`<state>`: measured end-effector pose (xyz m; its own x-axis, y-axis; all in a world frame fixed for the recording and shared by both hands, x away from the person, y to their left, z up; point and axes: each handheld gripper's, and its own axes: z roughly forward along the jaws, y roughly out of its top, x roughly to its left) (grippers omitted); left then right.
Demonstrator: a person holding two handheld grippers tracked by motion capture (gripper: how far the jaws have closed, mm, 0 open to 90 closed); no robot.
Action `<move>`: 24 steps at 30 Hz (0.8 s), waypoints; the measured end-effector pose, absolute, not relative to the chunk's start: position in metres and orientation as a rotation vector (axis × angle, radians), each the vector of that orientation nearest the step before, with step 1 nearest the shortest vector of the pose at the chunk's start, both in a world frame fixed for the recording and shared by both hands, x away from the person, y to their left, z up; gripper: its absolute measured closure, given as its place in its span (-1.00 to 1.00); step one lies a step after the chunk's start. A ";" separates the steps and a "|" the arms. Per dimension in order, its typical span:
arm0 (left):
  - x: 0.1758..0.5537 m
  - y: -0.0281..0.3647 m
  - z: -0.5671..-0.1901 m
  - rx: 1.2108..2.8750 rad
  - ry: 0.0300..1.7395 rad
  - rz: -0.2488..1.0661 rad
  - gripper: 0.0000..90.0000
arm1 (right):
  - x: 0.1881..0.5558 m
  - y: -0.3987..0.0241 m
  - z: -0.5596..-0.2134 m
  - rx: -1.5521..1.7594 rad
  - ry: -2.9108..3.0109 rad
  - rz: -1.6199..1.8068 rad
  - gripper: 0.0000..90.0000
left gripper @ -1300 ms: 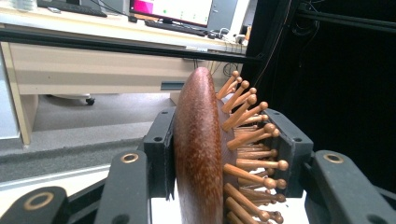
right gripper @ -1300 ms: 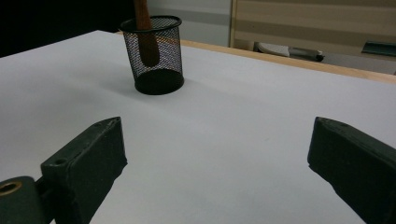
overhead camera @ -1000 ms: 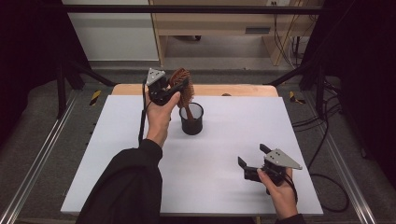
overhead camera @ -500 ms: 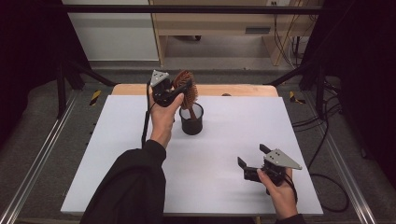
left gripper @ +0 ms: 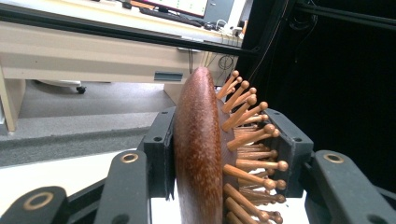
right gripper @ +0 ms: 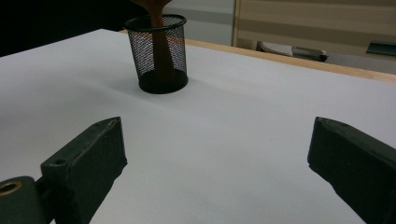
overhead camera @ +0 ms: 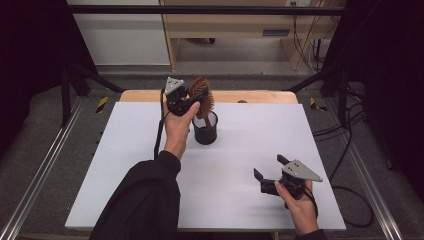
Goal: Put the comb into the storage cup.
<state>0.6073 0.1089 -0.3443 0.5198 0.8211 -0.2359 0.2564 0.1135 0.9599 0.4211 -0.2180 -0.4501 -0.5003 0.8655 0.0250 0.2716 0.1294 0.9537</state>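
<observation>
High view, table: big white board (overhead camera: 235,200) laid over a wooden tabletop (overhead camera: 260,96), which peeks out as a strip along the far edge. Grey floor and black frame rails run around it.
Person: dark sleeve (overhead camera: 145,200) comes up from the bottom left, bare hand (overhead camera: 178,125) wrapped around the left gripper. The other hand (overhead camera: 300,210) sits near the bottom right corner of the board.
Mesh cup: black wire pen cup (overhead camera: 205,131), upright, on the far middle part of the board, just right of the left hand. From the right gripper view it's the same cup (right gripper: 159,53), well ahead of the jaws.
Hairbrush: brown wooden paddle brush (overhead camera: 202,97), standing pretty much upright, handle down inside the cup, head sticking out above the rim. In the right gripper view you can see the handle through the mesh, reaching down toward the bottom.
Left gripper: left gripper (overhead camera: 192,100) is up above the cup, pinching the brush head. In the left gripper view one jaw is flat on the smooth back of the brush (left gripper: 198,154), the other is pushed into the round-tipped wooden pins (left gripper: 252,140).
Right gripper: right gripper (overhead camera: 270,172) is low over the near right part of the board, jaws spread wide, just bare white board between them, well apart from the cup.
</observation>
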 end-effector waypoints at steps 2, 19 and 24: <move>0.607 0.108 -0.345 1.440 0.998 0.530 0.12 | 0.421 -0.218 -0.450 1.094 1.856 1.383 -0.90; 0.608 0.110 -0.351 1.433 1.006 0.527 0.11 | 0.421 -0.217 -0.450 1.100 1.860 1.384 -0.90; 0.609 0.112 -0.351 1.443 1.004 0.533 0.10 | 0.421 -0.216 -0.451 1.094 1.863 1.381 -0.90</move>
<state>0.6090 0.1123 -0.3513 0.5162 0.8223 -0.2395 0.2620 0.1146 0.9582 0.4209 -0.2164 -0.4507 -0.5030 0.8639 0.0254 0.2756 0.1324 0.9521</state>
